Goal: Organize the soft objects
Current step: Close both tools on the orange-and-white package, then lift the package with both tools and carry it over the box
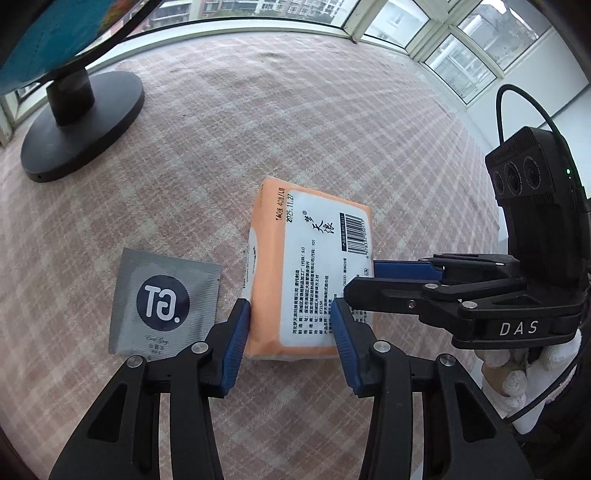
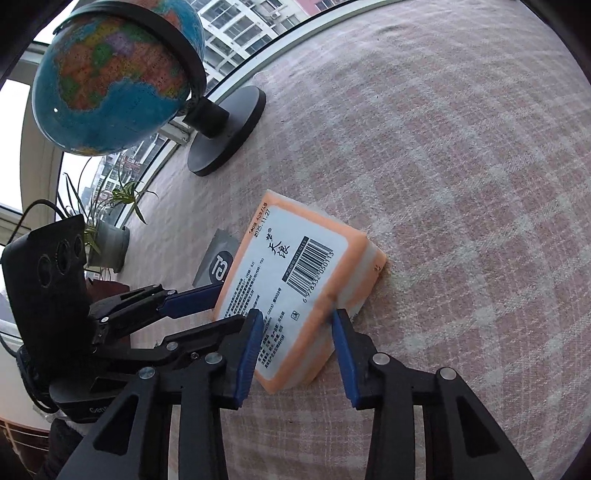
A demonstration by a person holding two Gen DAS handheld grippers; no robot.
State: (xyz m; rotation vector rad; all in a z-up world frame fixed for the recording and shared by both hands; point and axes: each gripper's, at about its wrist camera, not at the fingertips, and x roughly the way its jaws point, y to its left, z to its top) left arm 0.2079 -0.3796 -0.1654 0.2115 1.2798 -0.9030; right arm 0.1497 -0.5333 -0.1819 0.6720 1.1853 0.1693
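Both claws tilt steeply down: left claw [image 1: 291, 314] and right claw [image 2: 297, 325] each pinch the orange tissue pack [image 1: 314, 273] (barcode up) on the checked tabletop [image 1: 295, 129] beside bright windows [image 1: 461, 55].

Setting: a room in a residential flat, high up in a glazed bay or enclosed balcony. Indicators: the white-framed windows [image 1: 458, 62] wrap around the far side and look out on apartment blocks [image 2: 236, 26]. The bench [image 1: 295, 147] is covered with a pink-and-cream checked cloth. A desktop globe [image 2: 114, 74] on a black round base stands near the glass. A potted plant [image 2: 107, 236] stands beside the window.
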